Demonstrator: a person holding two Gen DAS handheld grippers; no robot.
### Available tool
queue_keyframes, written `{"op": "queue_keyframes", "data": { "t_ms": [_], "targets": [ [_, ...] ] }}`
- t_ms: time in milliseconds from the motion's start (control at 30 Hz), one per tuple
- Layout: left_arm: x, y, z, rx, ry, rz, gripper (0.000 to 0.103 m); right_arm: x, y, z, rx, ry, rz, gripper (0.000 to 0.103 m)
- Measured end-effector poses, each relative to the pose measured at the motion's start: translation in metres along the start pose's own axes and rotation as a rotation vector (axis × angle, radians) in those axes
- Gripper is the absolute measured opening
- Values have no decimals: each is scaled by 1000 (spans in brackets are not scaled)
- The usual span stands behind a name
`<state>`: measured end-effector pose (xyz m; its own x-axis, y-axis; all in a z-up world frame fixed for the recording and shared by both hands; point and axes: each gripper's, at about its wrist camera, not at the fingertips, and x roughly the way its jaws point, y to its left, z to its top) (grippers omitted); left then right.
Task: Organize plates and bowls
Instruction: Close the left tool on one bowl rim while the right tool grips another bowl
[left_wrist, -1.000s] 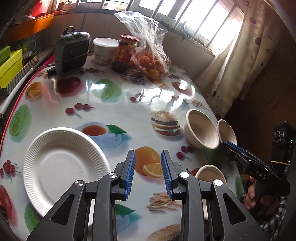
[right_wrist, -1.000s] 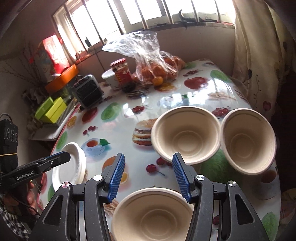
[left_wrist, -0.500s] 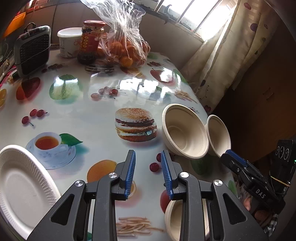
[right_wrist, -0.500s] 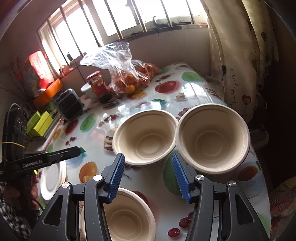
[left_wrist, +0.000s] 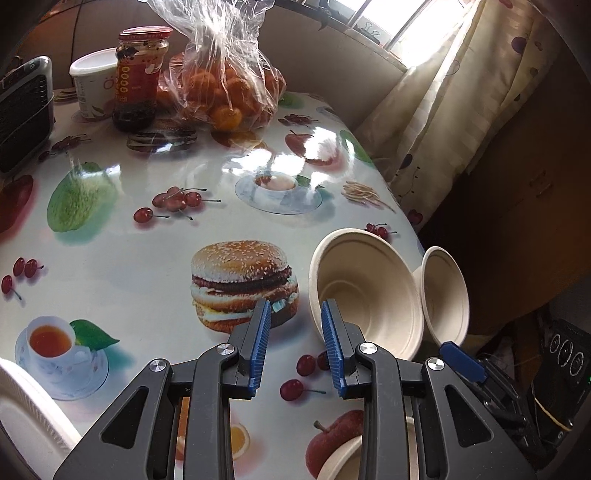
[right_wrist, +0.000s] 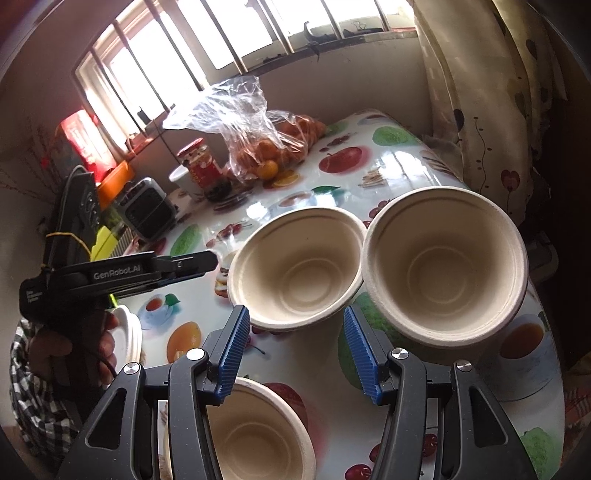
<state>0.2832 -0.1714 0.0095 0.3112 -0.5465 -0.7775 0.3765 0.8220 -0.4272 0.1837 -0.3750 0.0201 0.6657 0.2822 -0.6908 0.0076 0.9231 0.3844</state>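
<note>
So far neither tool holds anything. The left gripper (left_wrist: 295, 341) has its blue jaws a narrow way apart with only tablecloth showing between them, its right jaw tip just in front of the rim of the middle bowl (left_wrist: 365, 291). The right gripper (right_wrist: 293, 350) stands wider, empty too, its jaws straddling the gap below the middle bowl (right_wrist: 295, 266) and the right bowl (right_wrist: 445, 266).

Those two bowls sit side by side with rims touching, each still on its own. A third, the near bowl (right_wrist: 255, 432), lies close under the right gripper, apart from the pair. The paper plate (left_wrist: 26, 410) rests at the left edge of the table (left_wrist: 155, 251), well apart from the bowls; whether it is one plate or a stack I cannot tell.

As I judge it, the sorting has hardly begun: no bowl is nested in another, and all three remain to be stacked. The left gripper looks set to take the middle bowl by its rim.

Beyond, a bag of oranges (left_wrist: 225, 85), a jar (left_wrist: 142, 74) and a white tub (left_wrist: 92, 86) stand at the far side, out of the way.
</note>
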Motion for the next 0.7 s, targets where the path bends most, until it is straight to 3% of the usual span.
{"op": "queue_keyframes", "data": {
  "t_ms": [267, 567, 700],
  "targets": [
    [24, -3, 17, 19, 34, 29, 30, 17, -4, 4, 4, 34, -8, 54],
    [35, -6, 27, 21, 45, 5, 30, 25, -7, 6, 17, 39, -2, 53],
    [41, -7, 28, 23, 56, 3, 30, 28, -10, 8, 29, 36, -10, 48]
  ]
}}
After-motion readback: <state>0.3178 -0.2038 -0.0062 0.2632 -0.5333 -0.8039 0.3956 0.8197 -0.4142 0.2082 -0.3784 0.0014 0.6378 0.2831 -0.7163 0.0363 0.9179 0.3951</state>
